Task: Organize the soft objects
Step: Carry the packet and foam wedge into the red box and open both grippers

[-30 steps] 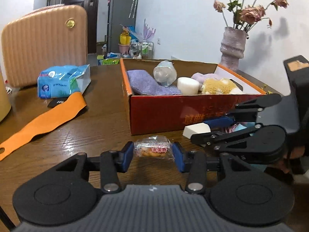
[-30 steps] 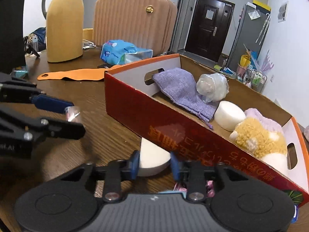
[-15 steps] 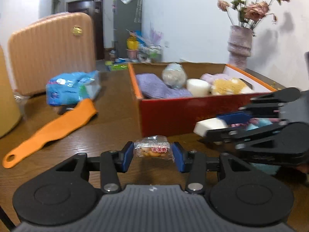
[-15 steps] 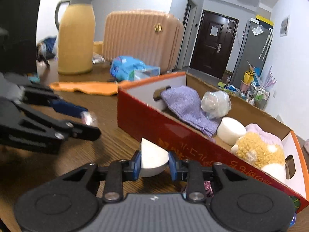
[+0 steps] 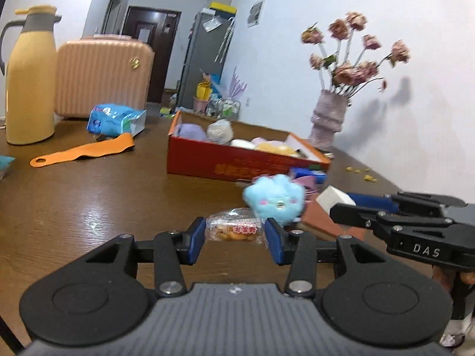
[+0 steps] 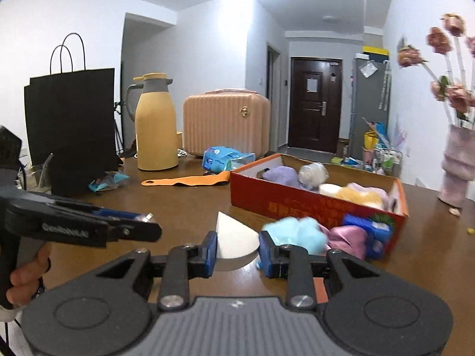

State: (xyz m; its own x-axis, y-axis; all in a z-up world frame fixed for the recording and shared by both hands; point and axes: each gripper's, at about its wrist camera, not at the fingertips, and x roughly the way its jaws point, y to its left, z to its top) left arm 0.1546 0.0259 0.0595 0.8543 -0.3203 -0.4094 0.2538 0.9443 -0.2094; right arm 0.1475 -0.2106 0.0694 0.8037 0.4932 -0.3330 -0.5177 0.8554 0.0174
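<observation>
Crinkly clear wrapping covers the snack packet [image 5: 234,229], which the left gripper [image 5: 235,236] holds pinched between its blue pads, lifted above the wooden table [image 5: 98,195]. It looks light, and the film is probably slippery, so a hold across the filled middle, as now, seems safer than one on the loose sealed ends. The right gripper [image 6: 237,247] is closed on a white foam wedge [image 6: 234,244], gripped by its flat sides; the foam should be nearly weightless and springy (squeeze harder and it would likely just dent). Both grippers hover short of the red cardboard box [image 6: 299,204], which already holds a purple cloth, a pale sponge and plush pieces. A blue plush toy [image 5: 274,200] lies on the table just in front of the box, soft enough to take by any bulge.
</observation>
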